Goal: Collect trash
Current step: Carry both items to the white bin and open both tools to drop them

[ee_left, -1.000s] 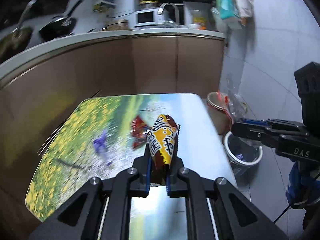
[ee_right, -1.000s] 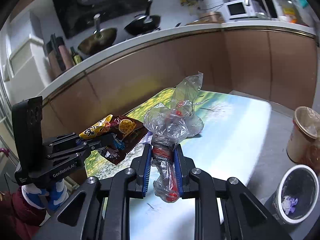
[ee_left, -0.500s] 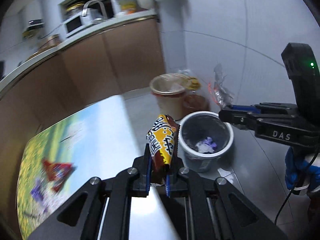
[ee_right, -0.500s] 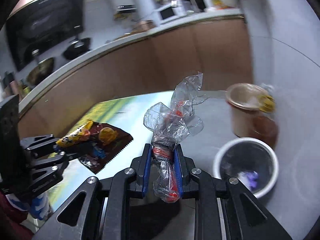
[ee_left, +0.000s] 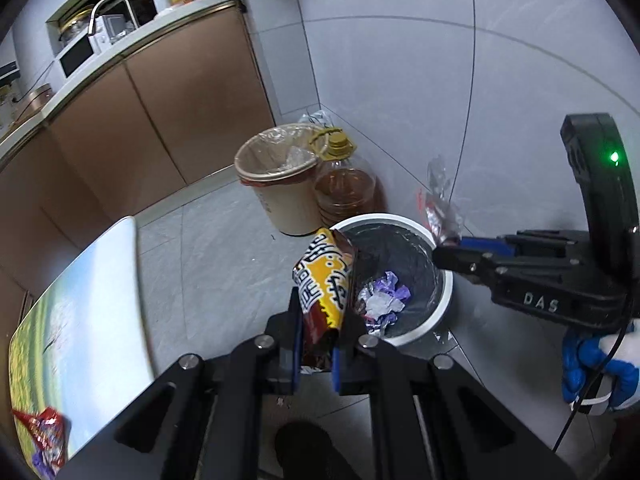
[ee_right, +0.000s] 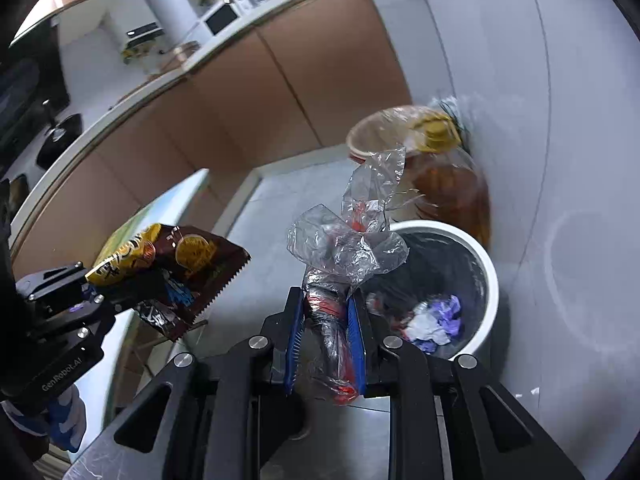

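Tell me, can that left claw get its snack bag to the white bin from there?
Probably yes: the left claw grips the snack bag beside the white bin, whose open top looks unblocked.

A beige bucket (ee_left: 280,188) lined with clear plastic stands on the grey tiled floor (ee_left: 224,252), touching an amber oil jug (ee_left: 344,188) with a yellow cap in the wall corner. Brown cabinet fronts (ee_left: 168,108) run beneath a white countertop (ee_left: 132,44) carrying a microwave (ee_left: 78,60) and a curved faucet (ee_left: 112,4). A table (ee_left: 100,300) with a flower-meadow print occupies the left side.
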### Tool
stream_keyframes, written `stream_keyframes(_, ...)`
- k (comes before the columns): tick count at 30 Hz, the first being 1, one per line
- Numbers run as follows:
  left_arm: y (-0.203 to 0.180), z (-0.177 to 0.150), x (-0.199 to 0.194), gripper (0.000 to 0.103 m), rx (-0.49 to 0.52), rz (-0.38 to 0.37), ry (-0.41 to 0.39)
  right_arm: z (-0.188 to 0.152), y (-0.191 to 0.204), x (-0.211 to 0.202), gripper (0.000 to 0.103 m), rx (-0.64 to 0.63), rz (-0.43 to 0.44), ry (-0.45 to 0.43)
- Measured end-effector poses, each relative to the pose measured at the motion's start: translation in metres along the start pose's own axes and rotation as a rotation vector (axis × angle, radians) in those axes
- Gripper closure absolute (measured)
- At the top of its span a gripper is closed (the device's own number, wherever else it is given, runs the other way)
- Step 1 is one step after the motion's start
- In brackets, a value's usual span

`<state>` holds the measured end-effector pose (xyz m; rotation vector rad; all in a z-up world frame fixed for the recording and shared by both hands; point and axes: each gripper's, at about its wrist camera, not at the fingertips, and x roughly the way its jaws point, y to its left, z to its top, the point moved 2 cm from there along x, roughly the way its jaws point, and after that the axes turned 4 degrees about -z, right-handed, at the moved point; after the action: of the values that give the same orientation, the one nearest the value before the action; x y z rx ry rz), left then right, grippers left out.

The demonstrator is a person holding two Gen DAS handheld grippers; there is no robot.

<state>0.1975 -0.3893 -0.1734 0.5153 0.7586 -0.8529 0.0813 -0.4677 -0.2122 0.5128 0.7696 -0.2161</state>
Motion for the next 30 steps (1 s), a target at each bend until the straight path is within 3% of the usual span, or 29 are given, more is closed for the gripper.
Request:
stream_keyframes(7,-0.006,0.023,0.049,0.093,0.01,-0.02,0.027,0.004,-0.039,0.046,0.081,0.046,-0.047,0.052)
stream_keyframes(13,-0.002,0.048,0.102,0.087,-0.05,-0.075,0.084,0.004,-0.061,0.087,0.078,0.066,-0.092,0.105)
stream_keyframes(15,0.001,0.055,0.117,0.076,-0.075,-0.092,0.103,0.005,-0.068,0.101,0.078,0.065,-0.118,0.125)
stream_keyframes(16,0.001,0.057,0.121,0.062,-0.083,-0.097,0.104,0.005,-0.07,0.105,0.077,0.064,-0.132,0.13)
stream_keyframes(17,0.002,0.06,0.126,0.055,-0.091,-0.095,0.1,0.006,-0.072,0.11,0.072,0.062,-0.14,0.136)
stream_keyframes(25,0.016,0.07,0.123,0.054,-0.15,-0.117,0.07,0.002,-0.073,0.108,0.05,0.054,-0.196,0.145)
stream_keyframes(30,0.031,0.059,0.09,0.054,-0.191,-0.091,0.026,-0.002,-0.062,0.088,0.045,0.052,-0.206,0.127)
